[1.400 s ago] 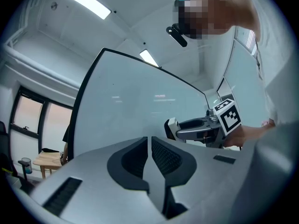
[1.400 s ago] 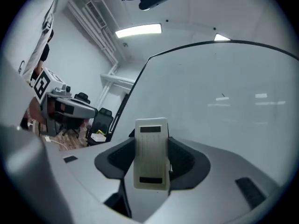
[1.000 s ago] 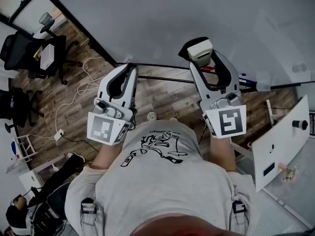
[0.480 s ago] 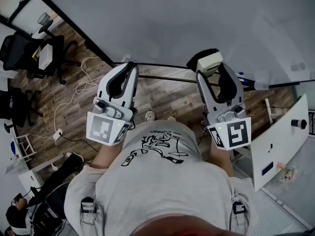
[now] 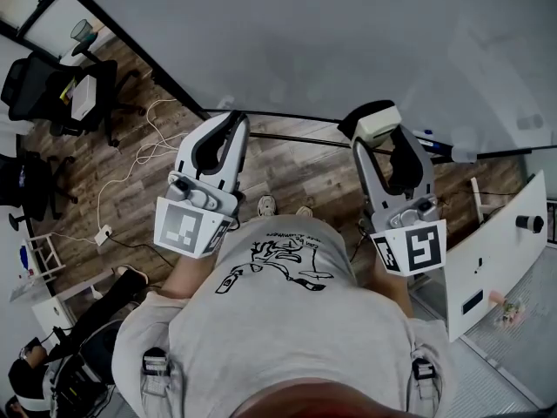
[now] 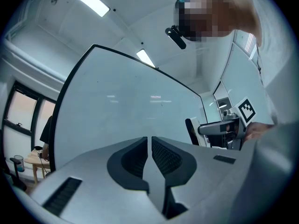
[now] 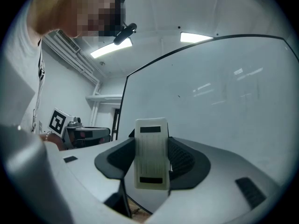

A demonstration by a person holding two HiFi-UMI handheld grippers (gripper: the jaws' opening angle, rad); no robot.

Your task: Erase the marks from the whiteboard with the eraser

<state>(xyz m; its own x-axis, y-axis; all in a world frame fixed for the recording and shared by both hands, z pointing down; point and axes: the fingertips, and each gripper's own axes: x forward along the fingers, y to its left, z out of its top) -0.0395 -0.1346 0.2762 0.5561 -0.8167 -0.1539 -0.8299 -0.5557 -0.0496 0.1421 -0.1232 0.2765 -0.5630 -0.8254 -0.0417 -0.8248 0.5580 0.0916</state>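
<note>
My right gripper point(image 5: 380, 138) clamps the eraser point(image 7: 151, 153); I should press it flat on the whiteboard point(image 7: 224, 97). My left gripper point(image 6: 150, 148) is closed and empty.

- Whiteboard point(image 5: 348, 42): smooth, glossy sheet; pale light streaks mirror on it in both gripper views.
- Eraser point(image 7: 151, 162) in your right gripper point(image 7: 152, 146): cream, matt, plastic look; face finely ribbed, two dark strips.
- Your left gripper point(image 6: 149, 143): pale grey matt plastic shell, same as right one.
- Jaw pads point(image 6: 168, 157): black, cross-hatched, rubbery look.
- Marker cube point(image 5: 184, 226) on your left gripper: flat matt black-and-white print.
- Floor point(image 5: 287, 168): wood-grain planks, dull sheen.
- Your shirt point(image 5: 278, 320): soft grey cloth, matt, black print.
</note>
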